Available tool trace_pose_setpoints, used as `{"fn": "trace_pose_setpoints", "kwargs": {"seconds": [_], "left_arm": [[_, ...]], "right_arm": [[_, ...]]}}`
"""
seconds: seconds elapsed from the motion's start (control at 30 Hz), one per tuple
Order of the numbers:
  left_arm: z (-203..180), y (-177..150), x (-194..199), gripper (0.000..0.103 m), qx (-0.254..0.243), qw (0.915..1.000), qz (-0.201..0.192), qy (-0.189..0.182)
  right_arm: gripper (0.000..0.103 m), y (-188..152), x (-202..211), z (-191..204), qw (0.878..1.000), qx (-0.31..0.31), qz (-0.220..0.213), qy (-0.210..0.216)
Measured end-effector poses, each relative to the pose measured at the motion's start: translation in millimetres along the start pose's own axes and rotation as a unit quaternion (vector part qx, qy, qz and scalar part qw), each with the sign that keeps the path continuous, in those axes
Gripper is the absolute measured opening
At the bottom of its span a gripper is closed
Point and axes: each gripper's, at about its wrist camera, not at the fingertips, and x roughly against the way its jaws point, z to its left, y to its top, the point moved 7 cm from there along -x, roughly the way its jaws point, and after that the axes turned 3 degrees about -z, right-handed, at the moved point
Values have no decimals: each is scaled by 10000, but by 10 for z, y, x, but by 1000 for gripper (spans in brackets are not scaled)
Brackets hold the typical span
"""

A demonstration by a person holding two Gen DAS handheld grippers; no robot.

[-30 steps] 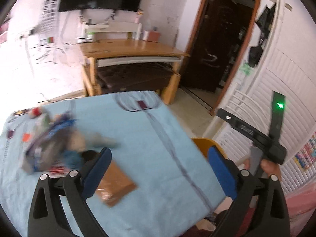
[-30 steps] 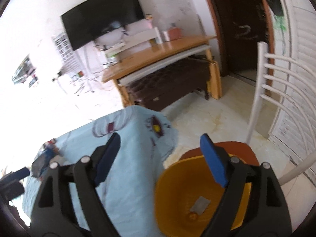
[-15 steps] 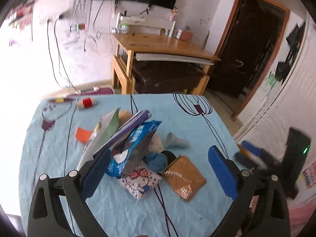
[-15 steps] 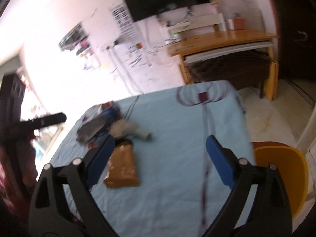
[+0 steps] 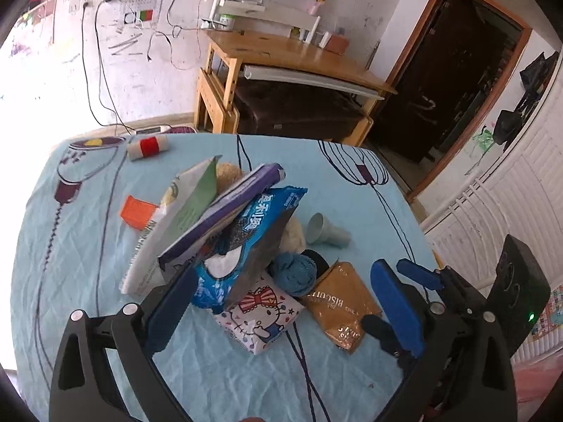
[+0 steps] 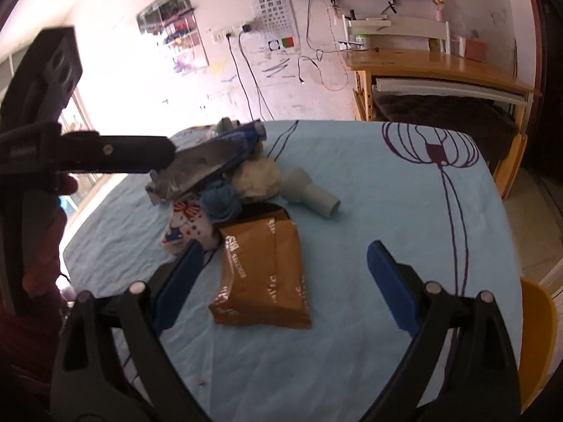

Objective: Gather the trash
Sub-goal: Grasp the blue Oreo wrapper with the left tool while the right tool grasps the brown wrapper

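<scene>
A heap of trash lies on the light-blue tablecloth (image 5: 88, 281): a blue snack bag (image 5: 253, 232), a purple-edged pack (image 5: 225, 207), a green-and-white bag (image 5: 183, 207), a cartoon tissue pack (image 5: 260, 313), a blue yarn ball (image 5: 293, 272), a grey paper cup (image 5: 325, 230). My left gripper (image 5: 281, 302) hangs open just before the heap, holding nothing. A brown biscuit wrapper (image 6: 262, 274) lies flat between the wide-open fingers of my right gripper (image 6: 285, 281), untouched. The right gripper's blue fingers (image 5: 420, 276) show at the right of the left wrist view.
A yellow bin (image 6: 538, 334) stands off the table's right edge. An orange scrap (image 5: 137, 211) and a red-and-white roll (image 5: 147, 146) lie on the far left of the cloth. A wooden desk (image 5: 295, 52) stands behind. A hand (image 6: 45, 246) holds the left tool.
Both views swung left and down onto the heap. My right gripper left the yellow bin and now hangs over the brown wrapper. Both stay open and empty.
</scene>
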Motion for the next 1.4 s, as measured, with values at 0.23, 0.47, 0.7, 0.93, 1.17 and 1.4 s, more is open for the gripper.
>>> {"fn": "trace_pose_setpoints", "kwargs": {"seconds": [0.23, 0.47, 0.7, 0.93, 1.17, 1.4], "left_arm": [[56, 16, -163, 70, 27, 9999, 60, 131], [71, -61, -264, 39, -156, 9995, 155, 205], [126, -83, -288, 12, -201, 9992, 101, 343], [109, -54, -220, 10, -612, 9939, -35, 914], [24, -28, -281, 11, -1105, 9848, 70, 1342], [-31, 22, -311, 28, -1470, 9739, 83, 1726]], "right_arm": [[90, -16, -100, -12, 9997, 82, 150, -182], [90, -30, -180, 23, 9990, 237, 323, -205], [90, -70, -197, 50, 9985, 304, 422, -196], [90, -82, -196, 43, 9984, 278, 444, -188], [90, -84, -209, 37, 9984, 279, 468, -181], [91, -86, -211, 39, 9983, 288, 473, -168]]}}
